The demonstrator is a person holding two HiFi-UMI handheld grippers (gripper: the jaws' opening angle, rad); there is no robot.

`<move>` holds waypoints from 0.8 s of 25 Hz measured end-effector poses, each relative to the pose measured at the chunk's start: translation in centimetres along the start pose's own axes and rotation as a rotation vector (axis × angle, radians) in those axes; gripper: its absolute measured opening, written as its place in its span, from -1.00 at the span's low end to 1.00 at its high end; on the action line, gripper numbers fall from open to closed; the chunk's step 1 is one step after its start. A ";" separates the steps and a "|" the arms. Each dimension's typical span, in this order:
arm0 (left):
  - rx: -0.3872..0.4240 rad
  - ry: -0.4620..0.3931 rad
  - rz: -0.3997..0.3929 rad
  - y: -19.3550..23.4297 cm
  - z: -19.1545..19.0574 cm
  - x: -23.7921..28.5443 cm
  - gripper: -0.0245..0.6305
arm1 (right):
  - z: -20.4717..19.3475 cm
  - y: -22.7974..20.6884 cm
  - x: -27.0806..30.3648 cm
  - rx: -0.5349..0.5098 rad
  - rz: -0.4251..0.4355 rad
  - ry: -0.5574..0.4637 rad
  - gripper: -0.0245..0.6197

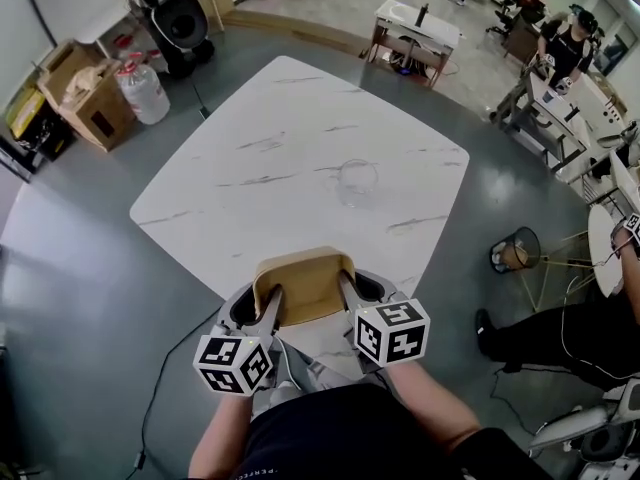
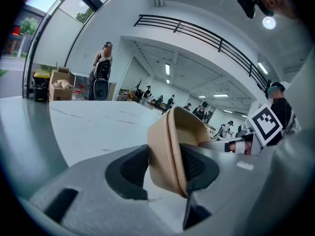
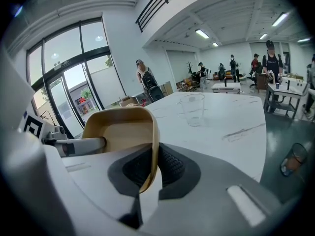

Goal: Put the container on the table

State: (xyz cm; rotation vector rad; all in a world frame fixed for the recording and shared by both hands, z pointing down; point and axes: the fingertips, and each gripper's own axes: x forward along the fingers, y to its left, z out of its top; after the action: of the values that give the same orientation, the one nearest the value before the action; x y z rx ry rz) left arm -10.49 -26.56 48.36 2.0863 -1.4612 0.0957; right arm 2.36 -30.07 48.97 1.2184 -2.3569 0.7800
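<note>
The white marble-patterned table sits cornerwise on a grey floor. A clear glass stands on it, a little toward 3 o'clock from its middle.

The tan container is at the table's 6 o'clock corner, carried between both tools. The left gripper is clamped on its 9 o'clock wall, one pad inside and one outside. The right gripper is clamped the same way on its 3 o'clock wall. Whether its base touches the top I cannot tell.

Cardboard boxes and a water jug stand on the floor at 10 o'clock. There is a small white stand at 1 o'clock and a wire wastebasket at 3 o'clock. The gripper views show tall windows and a railed balcony.
</note>
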 end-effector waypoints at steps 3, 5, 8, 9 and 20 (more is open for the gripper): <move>-0.001 0.011 0.011 0.3 -0.3 0.8 -0.43 | -0.2 -0.6 0.7 0.002 0.003 0.014 -0.87; -0.002 0.019 0.019 0.5 -0.6 1.2 -0.43 | -0.4 -0.9 1.1 0.005 0.003 0.027 -0.88; -0.005 0.031 0.028 0.9 -1.1 1.9 -0.42 | -0.7 -1.5 1.8 0.011 0.000 0.046 -0.88; -0.006 0.034 0.031 1.0 -1.2 2.1 -0.42 | -0.8 -1.6 2.0 0.012 0.000 0.051 -0.87; 0.026 0.078 0.069 2.1 -2.1 3.6 -0.39 | -1.6 -2.5 3.5 0.020 -0.011 0.097 -0.87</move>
State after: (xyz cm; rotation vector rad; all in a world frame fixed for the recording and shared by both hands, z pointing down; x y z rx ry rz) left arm -10.38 -29.01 52.30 2.0292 -1.4924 0.2223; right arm 2.58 -32.49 52.90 1.1729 -2.2680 0.8421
